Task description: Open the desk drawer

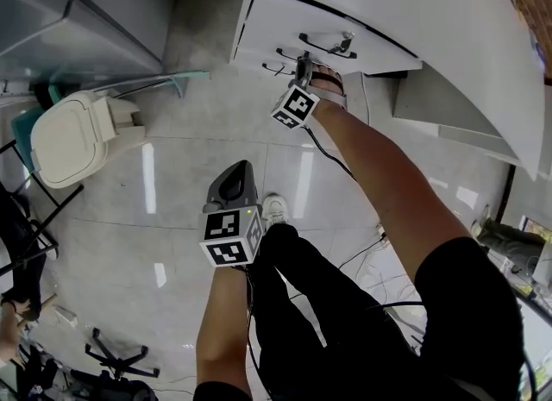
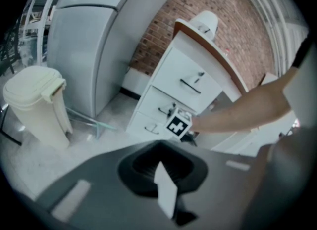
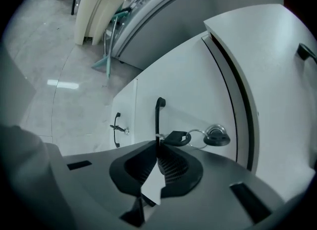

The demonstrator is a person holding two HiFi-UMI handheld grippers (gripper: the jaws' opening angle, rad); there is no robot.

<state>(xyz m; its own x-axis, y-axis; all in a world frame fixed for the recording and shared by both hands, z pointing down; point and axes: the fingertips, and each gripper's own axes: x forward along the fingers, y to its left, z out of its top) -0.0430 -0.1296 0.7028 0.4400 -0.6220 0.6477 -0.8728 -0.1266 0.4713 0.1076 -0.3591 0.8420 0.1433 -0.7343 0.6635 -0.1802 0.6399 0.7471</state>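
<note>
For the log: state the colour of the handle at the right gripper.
Black handle; right gripper view.

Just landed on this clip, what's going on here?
A person is working at the white three-drawer unit under a white desk. The right gripper has its fingers closed on the black bar handle of the middle drawer, beside a black-headed key sitting in its lock. The drawer does not look pulled out yet. The left gripper hangs over the grey tiled floor, shut and empty.
</note>
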